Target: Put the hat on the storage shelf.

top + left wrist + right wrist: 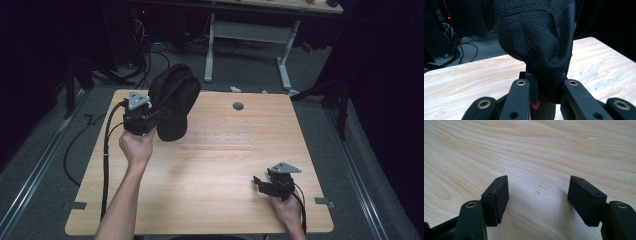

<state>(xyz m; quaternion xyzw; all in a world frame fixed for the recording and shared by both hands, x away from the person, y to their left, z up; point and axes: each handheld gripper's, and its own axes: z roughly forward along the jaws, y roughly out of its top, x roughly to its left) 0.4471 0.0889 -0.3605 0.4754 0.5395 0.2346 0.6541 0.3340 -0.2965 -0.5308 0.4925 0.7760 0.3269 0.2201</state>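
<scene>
A black cap point(172, 100) of dotted mesh fabric hangs in the air over the table's far left part, held up by my left gripper point(141, 121). In the left gripper view the cap point(536, 40) bulges upward and its lower edge is pinched between the two black jaws, so the left gripper point(546, 90) is shut on it. My right gripper point(262, 184) rests low over the wooden table point(225, 165) near its front right corner. Its pads point(499, 197) stand wide apart in the right gripper view, with bare wood between them.
A round grey cable port point(238, 106) sits near the table's far edge. Beyond it stands a white desk frame point(250, 35) on grey floor, with cables point(145, 60) at the back left. A black cable point(106, 165) trails from the left gripper down the table's left side.
</scene>
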